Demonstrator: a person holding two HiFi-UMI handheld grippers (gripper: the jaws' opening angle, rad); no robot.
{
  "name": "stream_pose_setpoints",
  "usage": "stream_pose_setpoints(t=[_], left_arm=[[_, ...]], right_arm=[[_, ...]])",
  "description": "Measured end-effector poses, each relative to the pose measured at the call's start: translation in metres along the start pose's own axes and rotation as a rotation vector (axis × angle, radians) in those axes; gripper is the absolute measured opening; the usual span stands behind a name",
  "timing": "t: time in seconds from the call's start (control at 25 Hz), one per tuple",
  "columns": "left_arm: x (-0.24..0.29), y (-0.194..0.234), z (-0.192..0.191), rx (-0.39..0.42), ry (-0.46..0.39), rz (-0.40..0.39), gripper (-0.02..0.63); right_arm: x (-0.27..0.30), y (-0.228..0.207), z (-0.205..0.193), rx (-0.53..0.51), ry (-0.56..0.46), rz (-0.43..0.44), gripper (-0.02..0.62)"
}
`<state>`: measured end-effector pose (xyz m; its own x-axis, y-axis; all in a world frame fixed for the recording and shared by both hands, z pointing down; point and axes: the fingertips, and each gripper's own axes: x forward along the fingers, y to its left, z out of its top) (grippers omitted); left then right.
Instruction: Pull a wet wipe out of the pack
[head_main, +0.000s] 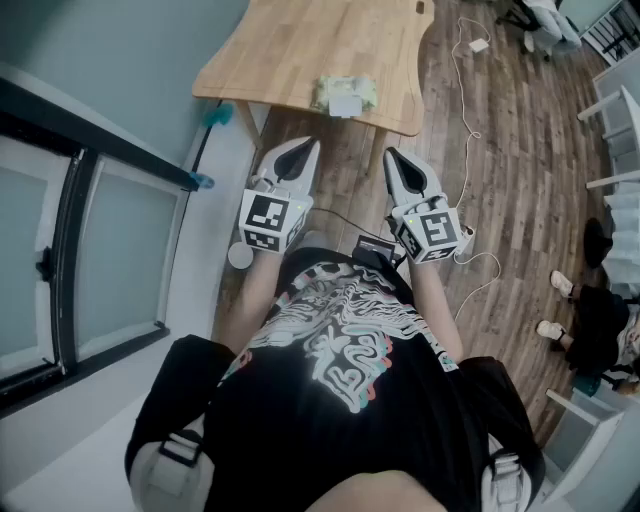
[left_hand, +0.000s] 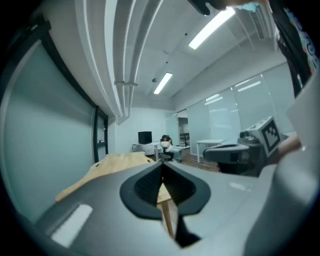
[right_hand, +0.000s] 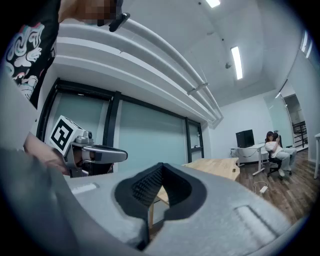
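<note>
The wet wipe pack (head_main: 345, 95), pale green with a white flap on top, lies near the front edge of a light wooden table (head_main: 300, 50). My left gripper (head_main: 308, 145) and right gripper (head_main: 390, 155) are held side by side close to my body, short of the table, both pointing at it. Each is shut with nothing between its jaws. In the left gripper view the closed left gripper (left_hand: 161, 166) aims past the table (left_hand: 120, 162); the pack is hidden there. The right gripper (right_hand: 161, 166) likewise shows only the table's edge (right_hand: 215, 166).
A dark-framed glass wall (head_main: 80, 240) runs along the left. A white cable with a charger (head_main: 478, 45) trails over the wooden floor right of the table. White desks (head_main: 620, 110) stand at the right. A seated person (right_hand: 277, 150) is far across the room.
</note>
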<state>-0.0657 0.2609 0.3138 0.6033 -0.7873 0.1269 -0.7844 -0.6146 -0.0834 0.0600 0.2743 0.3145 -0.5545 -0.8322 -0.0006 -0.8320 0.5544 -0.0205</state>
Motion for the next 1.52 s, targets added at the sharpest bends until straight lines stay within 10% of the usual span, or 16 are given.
stream_pose_setpoints(t=[1.52], left_arm=[[0.035,0.035,-0.014,-0.06,0.022,0.063,-0.009]], right_arm=[[0.037,-0.039,-0.02,0.025,0.028,-0.009,-0.002]])
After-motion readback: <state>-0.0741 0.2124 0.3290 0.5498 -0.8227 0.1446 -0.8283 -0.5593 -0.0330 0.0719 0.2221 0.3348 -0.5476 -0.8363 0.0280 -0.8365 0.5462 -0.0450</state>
